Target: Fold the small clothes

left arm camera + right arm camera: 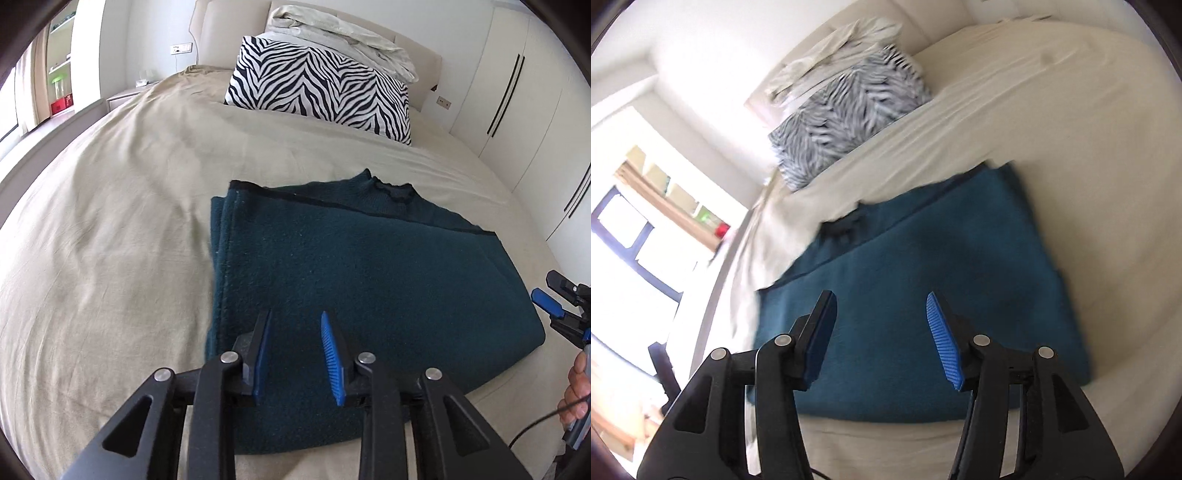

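A dark teal sweater (369, 277) lies folded into a rectangle on the beige bed sheet (110, 240), its collar toward the pillows. My left gripper (295, 317) hovers over the sweater's near left part, jaws open, nothing between the blue pads. In the right wrist view the same sweater (923, 277) lies flat under my right gripper (881, 297), which stands open and empty above the near edge. The right gripper (550, 290) also shows at the far right of the left wrist view, just off the sweater's right side, held by a hand (576, 387).
A zebra-print pillow (317, 88) and a crumpled pale duvet (343, 33) lie at the head of the bed. White wardrobe doors (524, 92) stand to the right. A window (624, 236) and a shelf are on the far side. Bare sheet (1089, 129) surrounds the sweater.
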Tool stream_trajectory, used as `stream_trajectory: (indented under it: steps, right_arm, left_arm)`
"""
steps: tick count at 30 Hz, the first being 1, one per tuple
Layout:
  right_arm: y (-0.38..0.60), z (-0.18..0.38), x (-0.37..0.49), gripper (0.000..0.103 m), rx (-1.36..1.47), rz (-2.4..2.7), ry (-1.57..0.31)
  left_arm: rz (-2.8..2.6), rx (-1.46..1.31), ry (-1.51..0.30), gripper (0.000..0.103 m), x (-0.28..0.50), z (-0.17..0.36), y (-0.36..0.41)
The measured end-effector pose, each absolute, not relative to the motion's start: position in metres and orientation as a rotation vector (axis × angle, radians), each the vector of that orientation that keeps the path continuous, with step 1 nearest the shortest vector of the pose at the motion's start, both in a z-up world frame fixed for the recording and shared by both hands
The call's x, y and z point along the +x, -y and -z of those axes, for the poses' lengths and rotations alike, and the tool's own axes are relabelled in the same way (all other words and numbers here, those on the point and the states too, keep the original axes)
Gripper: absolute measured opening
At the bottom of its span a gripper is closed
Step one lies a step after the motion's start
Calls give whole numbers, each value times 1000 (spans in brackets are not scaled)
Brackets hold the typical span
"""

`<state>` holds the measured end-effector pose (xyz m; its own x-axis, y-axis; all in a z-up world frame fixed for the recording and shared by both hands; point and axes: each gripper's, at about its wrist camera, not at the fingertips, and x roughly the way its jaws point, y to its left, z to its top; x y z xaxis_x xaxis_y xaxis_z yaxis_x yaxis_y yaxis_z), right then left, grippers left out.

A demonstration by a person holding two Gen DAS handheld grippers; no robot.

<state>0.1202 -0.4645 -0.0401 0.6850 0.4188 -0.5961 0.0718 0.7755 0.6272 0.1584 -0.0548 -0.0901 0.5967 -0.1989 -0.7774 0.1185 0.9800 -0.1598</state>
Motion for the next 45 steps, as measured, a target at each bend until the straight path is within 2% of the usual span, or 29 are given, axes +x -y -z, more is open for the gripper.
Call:
stream_trajectory:
  steps: [2,4,5,7,8,9,15,20,27,33,40,45]
  right_arm:
    - [430,57,128,51,747,-358,-844]
    - [400,84,134,50,802,-449,-925]
    - [390,100,135,50,812,-458,-962]
    - [382,125,133,42,795,-431,-1021]
    - [387,130,129,28,800,-420,-1006]
    - [397,134,126,26,834,-411,-992]
    - [510,136,71,25,1077,-97,-768]
    - [548,103,31,31,1074,107,-644]
    - [450,82,74,32,997,-210,-744]
    - [384,126,109,32,969,-297,-922]
    - [406,137,92,33,1098,-305,-827]
    - [408,137,100,39,1110,-313,-817]
  left_arm:
    - [198,-61,-954,32,156,106,72]
    - [197,-20,-1006,40,150,130,83]
    - [194,17,-973,40,144,136,85]
    - [193,78,-937,42,135,137,87]
    - [197,80,-941,42,134,137,86]
    - [201,72,-948,42,135,136,83]
    - [204,82,-937,42,132,139,82]
    - [201,81,-927,43,130,141,82]
    - [206,77,-926,43,128,141,80]
    - [220,53,-933,42,127,134,76]
    - [352,-181,-884,42,142,100,88]
    - [401,-199,-957,42,169,125,131]
